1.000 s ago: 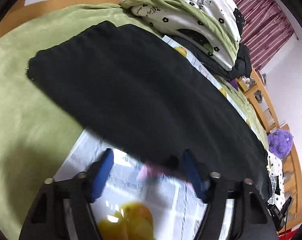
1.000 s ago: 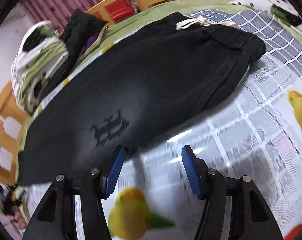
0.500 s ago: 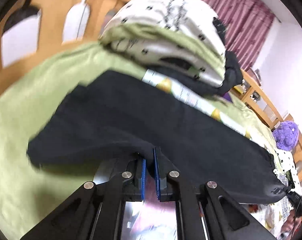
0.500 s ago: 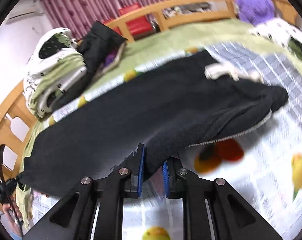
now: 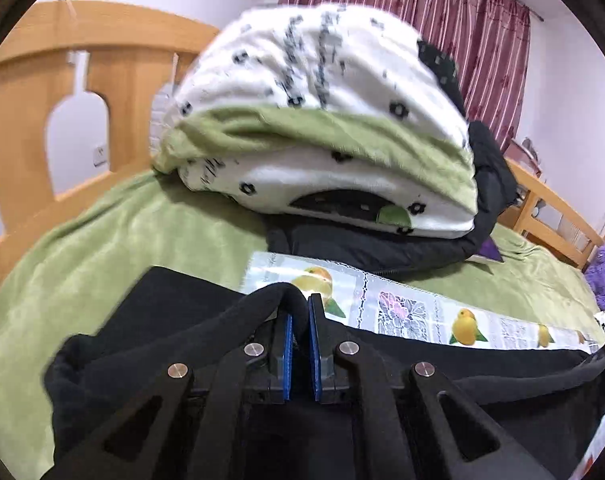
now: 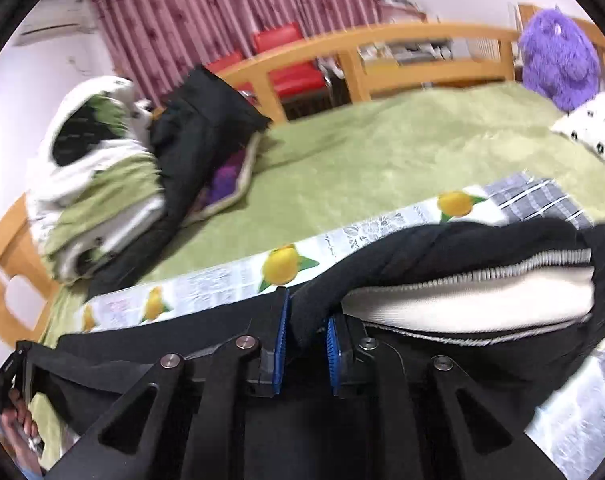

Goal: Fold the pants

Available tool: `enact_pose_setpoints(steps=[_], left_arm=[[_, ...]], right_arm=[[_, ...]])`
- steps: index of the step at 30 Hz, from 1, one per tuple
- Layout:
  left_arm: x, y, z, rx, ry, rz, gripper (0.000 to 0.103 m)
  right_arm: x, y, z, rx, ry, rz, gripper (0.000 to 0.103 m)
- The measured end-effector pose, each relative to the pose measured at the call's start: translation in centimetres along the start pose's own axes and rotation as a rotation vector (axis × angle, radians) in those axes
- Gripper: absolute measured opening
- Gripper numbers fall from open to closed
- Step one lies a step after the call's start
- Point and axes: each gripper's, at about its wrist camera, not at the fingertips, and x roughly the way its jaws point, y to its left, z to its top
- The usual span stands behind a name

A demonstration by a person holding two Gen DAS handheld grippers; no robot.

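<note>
Folding stage, lengthwise fold in hand: both grippers pinch the near edge of the black pants [image 5: 150, 344] and carry it up and over toward the far side of the fruit-print mat [image 5: 414, 312]

Left gripper [image 5: 299, 332] is clamped nearly flat on a thin ridge of black fabric, blue pads almost meeting, cloth bunched over the tips. Right gripper [image 6: 305, 334] has a thicker roll of fabric between its pads near the waistband end; its jaws are opening a touch right now, though the pads look to be pressing the cloth, so grip reads as held. White pocket lining [image 6: 462, 300] and a zip edge show turned out beside it

Pants location: lying on the mat on the green bedspread [image 6: 382, 152], most of the garment hanging slack below and between the two grippers, far edge resting on the mat. Folded quilt [image 5: 322, 128] sits well behind, clear of the fold path

To do this step well, my judgement:
- keep both hands level and moving together so the lifted edge stays straight
- watch the right grip, a loosening jaw on a thick roll may slip
- lay the carried edge onto the far edge, match the hems, then release
- tuck the lining in before flattening, else it leaves a lump
</note>
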Motion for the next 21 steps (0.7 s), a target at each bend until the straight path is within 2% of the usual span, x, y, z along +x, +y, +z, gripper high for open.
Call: enact_pose_setpoints(steps=[3, 4, 5, 6, 7, 8, 9, 10, 12, 14, 17, 21], left_arm=[[2.9, -1.3, -1.0, 0.035, 0.088, 0.054, 0.016], [3.0, -1.5, -1.4, 0.046, 0.105, 0.072, 0.023], [2.7, -1.7, -1.9, 0.064, 0.115, 0.088, 0.036], [2.1, -1.7, -2.2, 0.071, 0.107, 0.084, 0.045], [1.2, -1.6, -2.5, 0.073, 0.094, 0.074, 0.064], [0.0, -1.3, -2.9, 0.07, 0.078, 0.06, 0.077], [-1.5, -0.8, -3.4, 0.067, 0.062, 0.05, 0.079], [-3.0, -0.3, -4.0, 0.069, 0.053, 0.044, 0.079], [-4.4, 0.4, -5.0, 0.075, 0.07, 0.047, 0.081], [-5.8, 1.8, -7.1, 0.057, 0.127, 0.042, 0.081], [-7.3, 4.8, -11.1, -0.024, 0.222, 0.012, 0.081], [-7.5, 7.0, -14.4, -0.132, 0.283, -0.061, 0.081]], right_arm=[[3.8, 0.5, -1.1, -0.061, 0.086, -0.048, 0.032], [4.0, 0.7, -1.6, -0.082, 0.094, -0.066, 0.034], [3.7, 0.9, -2.4, -0.101, 0.09, -0.068, 0.034], [2.9, 0.9, -3.2, -0.114, 0.083, -0.063, 0.037], [1.9, 0.7, -4.1, -0.125, 0.078, -0.057, 0.045], [0.7, 0.5, -5.1, -0.139, 0.068, -0.055, 0.05], [-0.7, 0.2, -6.1, -0.15, 0.053, -0.061, 0.058], [-2.3, -0.3, -7.2, -0.164, 0.036, -0.075, 0.061], [-4.4, -1.3, -8.8, -0.175, 0.032, -0.088, 0.061], [-6.2, -3.2, -10.9, -0.158, 0.054, -0.104, 0.063], [-7.5, -6.7, -14.1, -0.063, 0.095, -0.109, 0.066], [-7.1, -9.9, -17.1, 0.086, 0.14, -0.063, 0.066]])
